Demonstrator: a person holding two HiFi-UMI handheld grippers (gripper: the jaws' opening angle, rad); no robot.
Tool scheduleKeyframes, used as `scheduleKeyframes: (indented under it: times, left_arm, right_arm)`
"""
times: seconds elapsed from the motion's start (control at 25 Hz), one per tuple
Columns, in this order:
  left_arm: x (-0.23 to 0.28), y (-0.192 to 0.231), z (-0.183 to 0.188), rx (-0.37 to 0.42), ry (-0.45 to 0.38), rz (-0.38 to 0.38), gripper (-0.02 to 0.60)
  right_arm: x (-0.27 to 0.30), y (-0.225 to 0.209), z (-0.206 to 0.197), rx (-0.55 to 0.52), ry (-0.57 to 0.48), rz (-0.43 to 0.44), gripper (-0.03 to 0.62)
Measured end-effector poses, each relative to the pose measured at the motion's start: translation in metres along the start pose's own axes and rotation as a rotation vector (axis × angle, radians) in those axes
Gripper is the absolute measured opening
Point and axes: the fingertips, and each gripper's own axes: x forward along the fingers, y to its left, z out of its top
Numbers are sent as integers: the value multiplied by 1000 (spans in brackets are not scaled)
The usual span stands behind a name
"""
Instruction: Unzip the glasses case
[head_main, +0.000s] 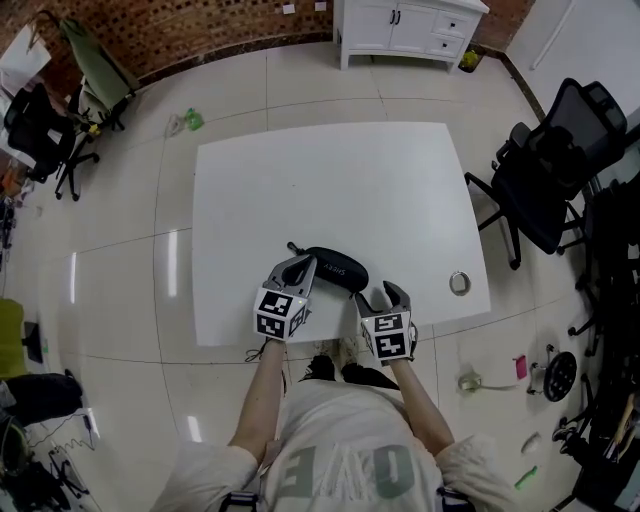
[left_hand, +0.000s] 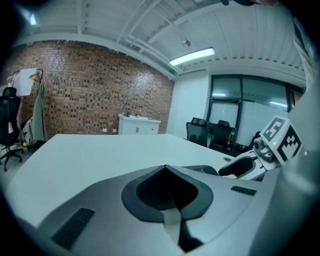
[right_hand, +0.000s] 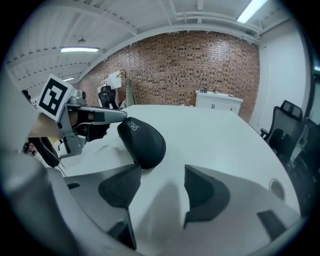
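A black zip-up glasses case (head_main: 338, 268) lies near the front edge of the white table (head_main: 330, 190). My left gripper (head_main: 303, 262) rests at the case's left part with its jaws shut. In the left gripper view the pads (left_hand: 165, 169) meet with nothing showing between them, and the case (left_hand: 200, 171) lies just behind and to the right. A short black pull (head_main: 292, 247) sticks out at the case's left end. My right gripper (head_main: 382, 293) stands open just short of the case's right end. The rounded end of the case (right_hand: 142, 141) sits ahead of its left finger (right_hand: 120, 185).
A small metal ring (head_main: 459, 283) lies near the table's right front corner. Black office chairs (head_main: 545, 165) stand to the right and another (head_main: 40, 130) at the far left. A white cabinet (head_main: 410, 28) stands beyond the table.
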Motion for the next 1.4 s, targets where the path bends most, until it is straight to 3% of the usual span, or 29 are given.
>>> scheduleKeyframes:
  times: [0.16,0.28,0.56,0.68,0.76,0.92,1.04,1.24,1.4]
  left_arm:
    - [-6,-1,-3,-16,-5,20,0]
    - [-3,1,-1,-26,-7,32,0]
    - [9,4,2,-72,14,7,0]
    - [15,9,5,-63,32,19,0]
    - [16,11,5,-90,27,30,0]
    - [13,10,5,-111,25,34,0]
    - [11,10,5,-113,26,21,0]
    - [2,1,-3,-135,38,4,0]
    - [-6,-5,-5,-130,26,15,0]
  right_arm:
    - [2,-12,11,-5,-38,-16,267]
    - [-10,-17,27,50,-128,1,267]
    - [-1,-9,80,184,-248,146,265]
    - [18,-1,106,125,-224,152,263]
    - [37,7,109,70,-150,158,131]
    - [51,22,107,10,-100,186,20]
    - [51,29,109,-77,-114,203,-2]
    - [47,35,103,20,-86,357,-2]
    - [48,43,106,-199,-133,271,-2]
